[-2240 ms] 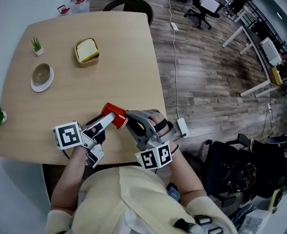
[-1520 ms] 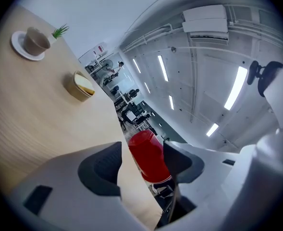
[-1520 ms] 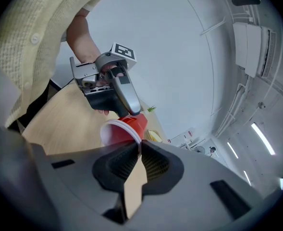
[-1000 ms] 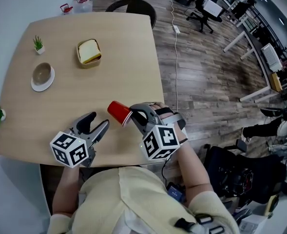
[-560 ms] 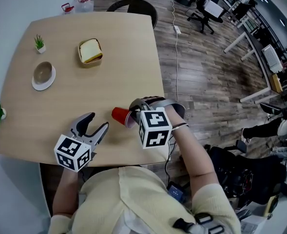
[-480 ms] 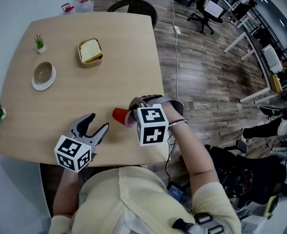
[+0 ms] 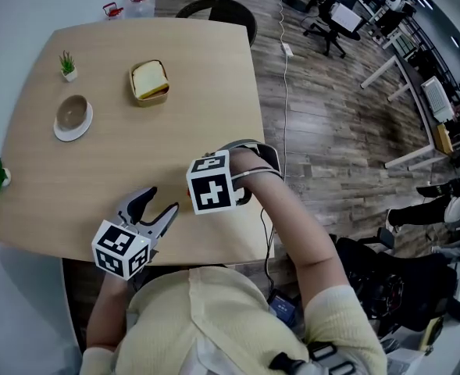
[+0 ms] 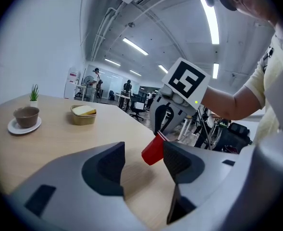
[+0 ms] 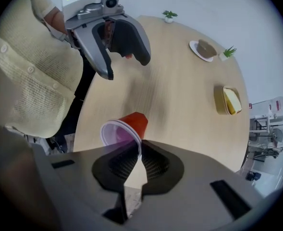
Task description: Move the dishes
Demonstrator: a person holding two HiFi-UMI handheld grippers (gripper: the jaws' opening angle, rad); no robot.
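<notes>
Pale wood table (image 7: 136, 155) on plank floor (image 7: 331, 131): over its near edge right gripper (image 9: 137, 150) pinches tilted red cup (image 9: 131, 124) by the rim, left gripper (image 7: 161, 203) alongside, jaws spread, empty; saucered bowl (image 7: 73, 114) far side.

Open-plan office. Wood-plank floor (image 7: 331, 139); white desks (image 7: 431, 92) in rows; wheeled office chairs (image 7: 325, 16); power cable (image 7: 283, 76) trailing across the floor. Long strip lights (image 8: 210, 19) on a high ceiling. Pale wooden surface (image 7: 136, 155) stands against a white wall.
</notes>
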